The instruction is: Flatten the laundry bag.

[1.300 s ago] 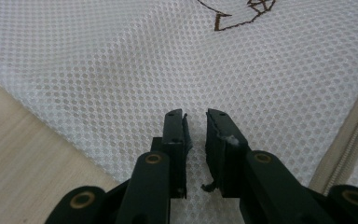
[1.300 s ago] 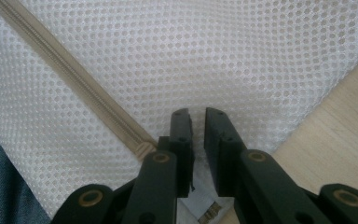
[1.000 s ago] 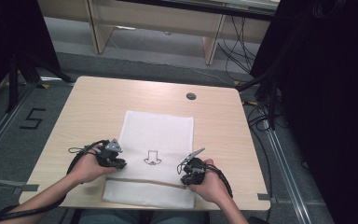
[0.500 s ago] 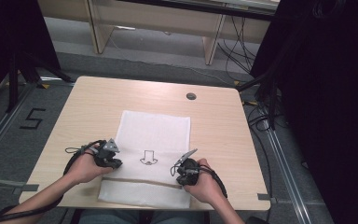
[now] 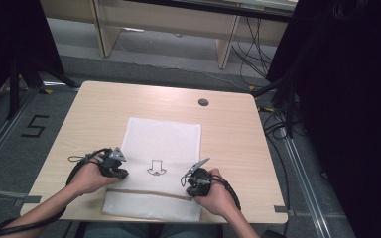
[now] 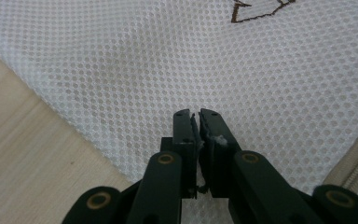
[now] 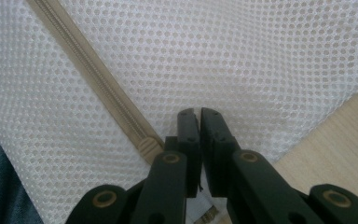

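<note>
White mesh bag [image 5: 161, 168] lies flat between both grippers, touching each.

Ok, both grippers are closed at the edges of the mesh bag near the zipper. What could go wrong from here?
1. The left gripper has its jaws shut at the mesh bag edge; the bite looks thin, so the mesh may slip out when lifted.
2. The right gripper is shut right beside the zipper end; pulling there could strain or snag it.
3. The bag's near end hangs past the table edge, so an uneven pull may drag it off.
</note>
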A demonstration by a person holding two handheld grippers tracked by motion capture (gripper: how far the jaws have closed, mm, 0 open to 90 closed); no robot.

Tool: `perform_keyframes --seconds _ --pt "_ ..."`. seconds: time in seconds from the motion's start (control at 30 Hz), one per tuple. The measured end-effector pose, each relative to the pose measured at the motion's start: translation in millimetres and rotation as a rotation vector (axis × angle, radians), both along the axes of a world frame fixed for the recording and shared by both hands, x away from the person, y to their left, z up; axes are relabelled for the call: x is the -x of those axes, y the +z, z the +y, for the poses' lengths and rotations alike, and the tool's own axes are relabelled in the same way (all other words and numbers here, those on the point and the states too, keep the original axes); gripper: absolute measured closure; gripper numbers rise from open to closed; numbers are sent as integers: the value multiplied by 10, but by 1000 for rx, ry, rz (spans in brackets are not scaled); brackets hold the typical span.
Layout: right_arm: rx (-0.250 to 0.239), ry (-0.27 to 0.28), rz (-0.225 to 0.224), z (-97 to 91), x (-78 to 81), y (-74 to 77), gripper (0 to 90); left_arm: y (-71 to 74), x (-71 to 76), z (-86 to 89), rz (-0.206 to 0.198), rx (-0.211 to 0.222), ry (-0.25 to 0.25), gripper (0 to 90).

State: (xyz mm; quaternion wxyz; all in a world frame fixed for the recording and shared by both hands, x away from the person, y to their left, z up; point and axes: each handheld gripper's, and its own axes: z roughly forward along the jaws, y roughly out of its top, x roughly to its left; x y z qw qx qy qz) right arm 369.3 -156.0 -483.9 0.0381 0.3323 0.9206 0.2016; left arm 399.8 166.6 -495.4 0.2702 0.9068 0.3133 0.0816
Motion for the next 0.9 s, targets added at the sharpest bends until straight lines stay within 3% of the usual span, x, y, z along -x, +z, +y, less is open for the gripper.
perform_keyframes --seconds 0.07,0.1,0.13,0.2,0.23,0.27,0.33,0.4,0.43,0.47,0.5,0.53,0.6,0.67,0.73,0.77,0.8,0.83,0.9 --pt "-7 -13 8 0 5 0 870 -2 5 3 -5 3 6 844" --pt "-7 -17 11 -4 4 0 869 11 -10 19 2 -15 -17 841" --pt "-20 -29 20 -15 3 0 865 3 -7 14 13 4 6 831" --pt "-55 -44 29 -50 -6 -5 842 17 -24 39 16 -4 -18 795" --pt "-67 -51 23 -75 -11 2 827 30 -26 50 22 -2 -8 775" --pt "-103 -83 -16 -136 -19 54 807 51 -27 63 8 6 -9 730" --pt "-123 -103 -27 -165 -17 86 795 83 -15 54 -18 89 52 703" --pt "-180 -149 -84 -260 -23 150 766 120 -20 59 -37 107 66 631" --pt "-177 -173 -80 -295 -15 178 761 138 -31 63 -61 112 50 607" --pt "-183 -188 -103 -350 -26 185 753 138 -35 52 -73 132 54 577" --pt "-191 -196 -122 -407 -40 180 744 141 -43 50 -67 142 63 550" --pt "-208 -223 -121 -446 -43 172 732 130 -52 41 -58 191 101 518" --pt "-203 -241 -133 -538 -71 151 705 139 -62 27 -51 242 121 462" --pt "-229 -284 -99 -614 -89 168 693 159 -71 17 -63 290 134 414" --pt "-244 -286 -115 -670 -112 174 681 156 -83 2 -84 311 127 389" --pt "-259 -312 -100 -690 -117 191 681 155 -88 6 -91 306 101 382" --pt "-254 -323 -88 -712 -120 204 678 145 -76 -11 -99 318 110 401" --pt "-244 -311 -116 -736 -138 180 672 137 -82 -7 -100 321 99 411" --pt "-231 -317 -93 -749 -130 193 671 137 -84 0 -98 311 97 411"
